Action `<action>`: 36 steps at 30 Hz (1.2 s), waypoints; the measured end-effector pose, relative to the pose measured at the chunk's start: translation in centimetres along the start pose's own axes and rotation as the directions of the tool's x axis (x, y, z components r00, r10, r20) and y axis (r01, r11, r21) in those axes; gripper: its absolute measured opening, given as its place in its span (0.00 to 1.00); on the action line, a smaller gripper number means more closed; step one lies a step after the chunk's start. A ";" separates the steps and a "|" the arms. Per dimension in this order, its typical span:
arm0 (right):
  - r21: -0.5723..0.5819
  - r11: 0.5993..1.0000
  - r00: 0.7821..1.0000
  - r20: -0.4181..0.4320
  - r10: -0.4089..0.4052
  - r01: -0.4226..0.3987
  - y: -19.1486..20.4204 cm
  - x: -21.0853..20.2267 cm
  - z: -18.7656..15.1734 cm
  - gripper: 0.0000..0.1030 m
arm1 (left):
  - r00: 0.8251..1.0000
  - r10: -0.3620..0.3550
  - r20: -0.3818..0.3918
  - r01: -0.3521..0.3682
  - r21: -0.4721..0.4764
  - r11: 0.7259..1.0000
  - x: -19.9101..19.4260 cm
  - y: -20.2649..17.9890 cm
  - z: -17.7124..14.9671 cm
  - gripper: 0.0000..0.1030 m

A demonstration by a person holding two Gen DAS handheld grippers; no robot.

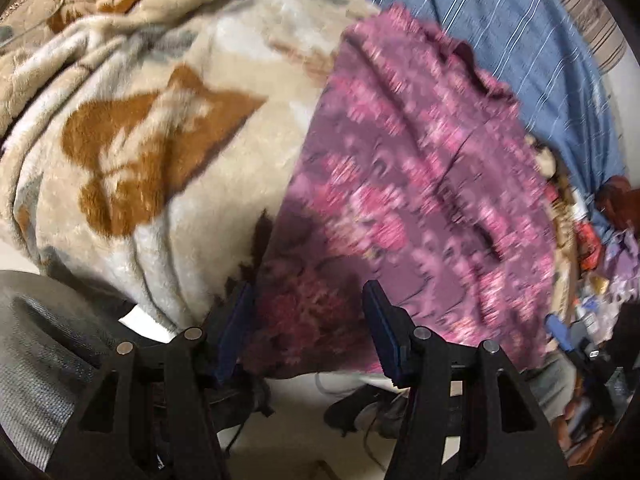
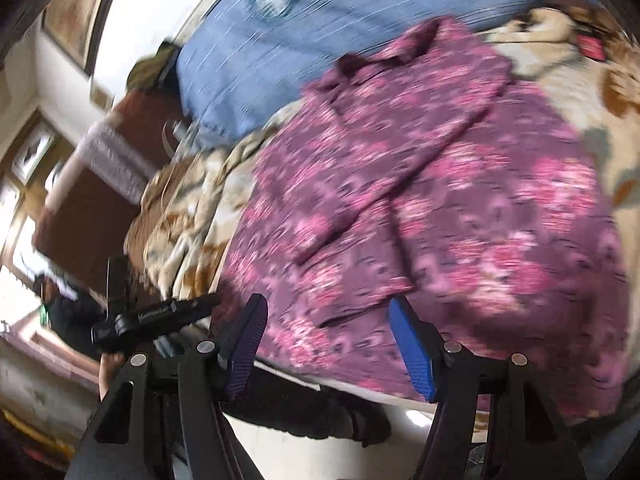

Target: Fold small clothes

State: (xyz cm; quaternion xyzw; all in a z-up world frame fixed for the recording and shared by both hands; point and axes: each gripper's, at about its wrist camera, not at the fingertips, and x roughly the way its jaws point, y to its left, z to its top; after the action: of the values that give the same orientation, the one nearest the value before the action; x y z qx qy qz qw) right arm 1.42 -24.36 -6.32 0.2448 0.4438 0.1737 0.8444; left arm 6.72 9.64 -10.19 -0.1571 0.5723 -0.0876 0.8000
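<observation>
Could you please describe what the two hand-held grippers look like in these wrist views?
Both share one build. The left hand-held gripper has black angular arms with round silver pivot pins and ribbed dark blue pads. The right hand-held gripper matches it, though its pads look brighter blue where light hits them. No cables or markings are visible on either, and the holder's hands and sleeves are out of view.

My right gripper (image 2: 328, 344) hangs with its blue ribbed pads spread apart, nothing between them, above the near edge of a purple garment with a pink floral print (image 2: 440, 216). It lies spread on a beige fleece blanket with brown patterns (image 2: 568, 80), a blue striped sheet (image 2: 320, 40) beyond.
</observation>
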 end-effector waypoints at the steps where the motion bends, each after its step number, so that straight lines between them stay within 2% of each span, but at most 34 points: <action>1: -0.017 1.000 1.000 -0.017 0.007 -0.007 0.7 0.7 0.0 0.64 | 1.000 0.009 -0.023 -0.009 -0.007 1.000 0.4 0.2 -0.2 0.33; 6: -0.107 0.994 0.996 -0.088 0.025 -0.034 4.4 3.9 -0.1 0.64 | 1.000 -0.006 0.000 0.006 -0.007 1.000 0.3 0.5 -1.0 0.33; 7: -0.124 0.992 0.995 -0.097 0.024 -0.036 4.9 4.5 -0.1 0.64 | 1.000 -0.003 -0.002 0.003 -0.007 1.000 0.2 0.5 -1.0 0.21; 8: -0.137 0.990 0.994 -0.108 0.024 -0.039 5.4 5.3 -0.1 0.64 | 1.000 -0.018 -0.005 0.018 0.001 1.000 -0.2 0.5 -1.0 0.06; 9: -0.145 0.988 0.992 -0.121 0.030 -0.048 5.8 6.1 -0.1 0.64 | 0.998 -0.065 -0.013 0.065 -0.010 0.998 -0.5 0.7 -1.0 0.03; 10: -0.150 0.987 0.991 -0.130 0.031 -0.050 6.0 6.5 -0.1 0.64 | 0.990 -0.139 -0.014 0.139 -0.041 0.989 -1.3 1.0 -0.9 0.03; 14: -0.240 0.968 0.984 -0.175 0.025 -0.067 7.9 8.4 -1.2 0.64 | 0.952 -0.305 0.021 0.305 -0.098 0.947 -4.5 1.9 0.0 0.03; 18: -0.358 0.930 0.980 -0.200 0.006 -0.079 9.8 10.2 -2.6 0.69 | 0.912 -0.409 0.023 0.409 -0.128 0.904 -5.4 1.6 1.8 0.03; 20: -0.419 0.906 0.979 -0.202 -0.036 -0.053 10.5 11.5 -3.3 0.69 | 0.905 -0.425 0.020 0.423 -0.128 0.897 -5.4 1.1 2.7 0.03; 22: -0.455 0.890 0.976 -0.202 -0.082 -0.019 10.8 12.5 -4.0 0.69 | 0.904 -0.427 0.014 0.425 -0.133 0.895 -5.0 0.2 3.5 0.03; 23: -0.480 0.877 0.974 -0.189 -0.125 0.019 10.8 12.8 -4.5 0.69 | 0.904 -0.427 0.012 0.425 -0.136 0.895 -4.9 0.0 3.8 0.03; 26: -0.507 0.858 0.976 -0.133 -0.174 0.083 10.7 12.2 -5.1 0.65 | 0.906 -0.422 0.019 0.421 -0.129 0.898 -4.8 -0.4 4.3 0.03; 27: -0.511 0.852 0.973 -0.115 -0.199 0.114 10.6 12.0 -5.3 0.59 | 0.911 -0.412 0.019 0.411 -0.121 0.904 -4.8 -0.5 4.4 0.03; 28: -0.519 0.843 0.970 -0.098 -0.221 0.140 10.5 11.8 -5.5 0.48 | 0.916 -0.400 0.015 0.399 -0.111 0.910 -4.6 -0.6 4.5 0.03; 29: -0.527 0.837 0.968 -0.097 -0.231 0.147 10.2 11.6 -5.7 0.45 | 0.925 -0.380 0.005 0.379 -0.097 0.920 -4.5 -0.7 4.4 0.03; 31: -0.518 0.848 0.972 -0.117 -0.206 0.117 9.8 11.2 -5.6 0.48 | 0.942 -0.336 -0.015 0.335 -0.068 0.940 -4.3 -0.4 4.3 0.03; 33: -0.482 0.875 0.979 -0.156 -0.134 0.044 9.5 10.5 -5.1 0.48 | 0.974 -0.228 -0.009 0.228 -0.002 0.974 -4.4 -0.3 3.8 0.04; 34: -0.456 0.890 0.980 -0.173 -0.097 0.008 9.4 10.1 -4.6 0.50 | 0.988 -0.152 0.004 0.151 0.030 0.988 -4.6 -0.2 3.6 0.08; 35: -0.419 0.907 0.983 -0.180 -0.047 -0.033 9.2 9.3 -3.9 0.52 | 0.994 -0.110 0.016 0.109 0.046 0.993 -4.7 -0.2 3.5 0.11; 36: -0.395 0.917 0.984 -0.179 -0.016 -0.057 9.0 8.7 -3.3 0.56 | 0.996 -0.079 0.038 0.076 0.062 0.995 -5.1 -0.2 3.6 0.18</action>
State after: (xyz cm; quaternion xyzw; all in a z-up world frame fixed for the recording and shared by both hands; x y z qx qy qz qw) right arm 2.76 -11.70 -8.62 0.0559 0.4704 0.2903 0.8315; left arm 8.42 11.59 -4.57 -0.1565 0.5467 -0.1328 0.8118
